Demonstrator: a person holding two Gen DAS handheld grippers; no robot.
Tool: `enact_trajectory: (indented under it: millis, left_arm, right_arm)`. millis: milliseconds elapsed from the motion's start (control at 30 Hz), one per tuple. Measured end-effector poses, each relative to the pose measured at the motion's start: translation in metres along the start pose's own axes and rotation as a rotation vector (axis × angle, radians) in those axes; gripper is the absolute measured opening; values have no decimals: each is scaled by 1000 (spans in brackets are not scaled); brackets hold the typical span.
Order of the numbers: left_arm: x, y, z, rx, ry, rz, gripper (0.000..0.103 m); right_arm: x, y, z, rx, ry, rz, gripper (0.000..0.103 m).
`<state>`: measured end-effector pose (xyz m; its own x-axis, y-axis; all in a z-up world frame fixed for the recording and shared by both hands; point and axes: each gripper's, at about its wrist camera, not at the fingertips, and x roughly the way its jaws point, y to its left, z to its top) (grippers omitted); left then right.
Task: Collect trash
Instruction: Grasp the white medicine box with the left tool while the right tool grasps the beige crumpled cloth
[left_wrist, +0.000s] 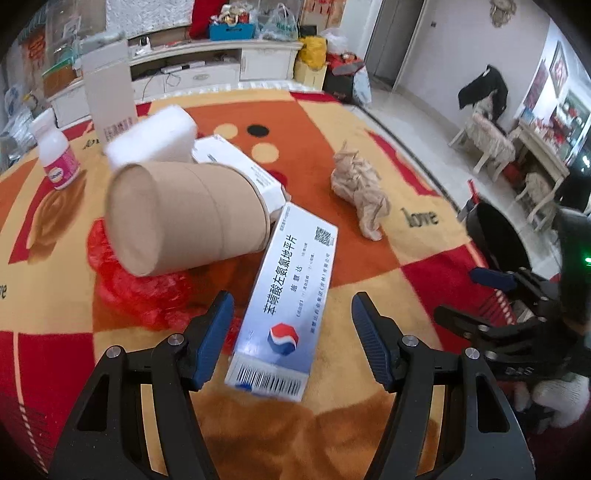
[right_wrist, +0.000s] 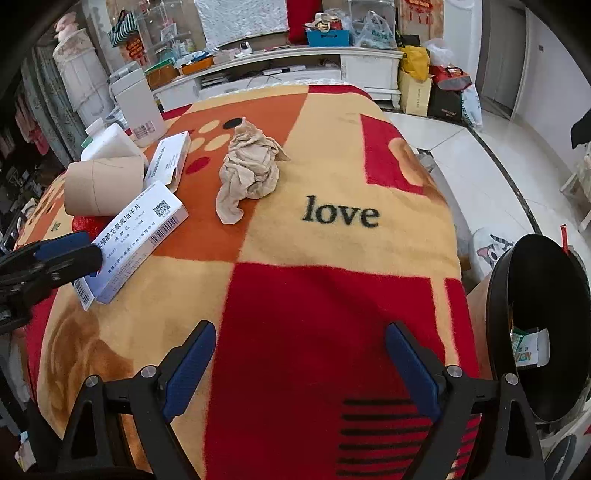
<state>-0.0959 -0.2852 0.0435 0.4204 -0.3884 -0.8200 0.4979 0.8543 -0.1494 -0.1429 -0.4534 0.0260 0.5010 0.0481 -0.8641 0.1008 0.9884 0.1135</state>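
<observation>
**Inspector:** Currently, the blanket-covered table carries the litter; the black bin stands off its edge, outside the right gripper's right jaw. State of that gripper?

**Assistant:** Jaws wide apart, nothing between them, only blanket ahead; the crumpled paper wad lies well beyond its tips.

**Inspector:** And the left gripper?

**Assistant:** Jaws parted, straddling the near end of the medicine box, pads not pressing it. The cardboard tube lies beyond the left jaw.

**Inspector:** Step in hand?

**Assistant:** Pickup of the box, I judge. Next it calls for closing squarely on the box, then carrying it to the bin.
</observation>
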Motion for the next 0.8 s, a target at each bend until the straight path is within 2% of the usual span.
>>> enact_trajectory:
  millis: [33, 100, 200, 267, 333, 400, 433, 600, 667, 767, 800]
  left_arm:
    - [5, -1, 1, 4, 11, 6, 65]
    - [13, -3, 3, 17, 22, 21, 65]
    - [22, -2, 4, 14, 42, 34, 64]
    - [25, 2, 3, -11, 57, 17, 54]
    - [21, 6, 0, -21, 47, 7, 48]
    - [15, 12, -3, -55, 49, -37, 46]
    - [10, 14, -5, -66, 45, -50, 46]
    - [-18, 15, -13, -81, -13, -57, 45]
    - [-25, 16, -16, -92, -25, -60, 45]
    - [-29, 18, -20, -108, -37, -57, 45]
    - [-30, 19, -21, -116, -39, -58, 45]
  right_arm:
    - [0, -1, -1, 3, 2, 0, 92]
    - [4, -2, -2, 6, 23, 4, 103]
    - [4, -2, -2, -8, 24, 10, 103]
    - [3, -4, -1, 2, 27, 27, 103]
    - [1, -8, 0, 20, 21, 44, 101]
    - [-3, -10, 4, 35, 6, 51, 90]
    - [-5, -10, 7, 36, -6, 64, 89]
    - [-7, 6, 39, -1, -80, 98, 88]
    - [-4, 17, 58, -23, -138, 98, 88]
    - [13, 31, 83, -55, -151, 93, 88]
    - [19, 35, 87, -64, -153, 88, 84]
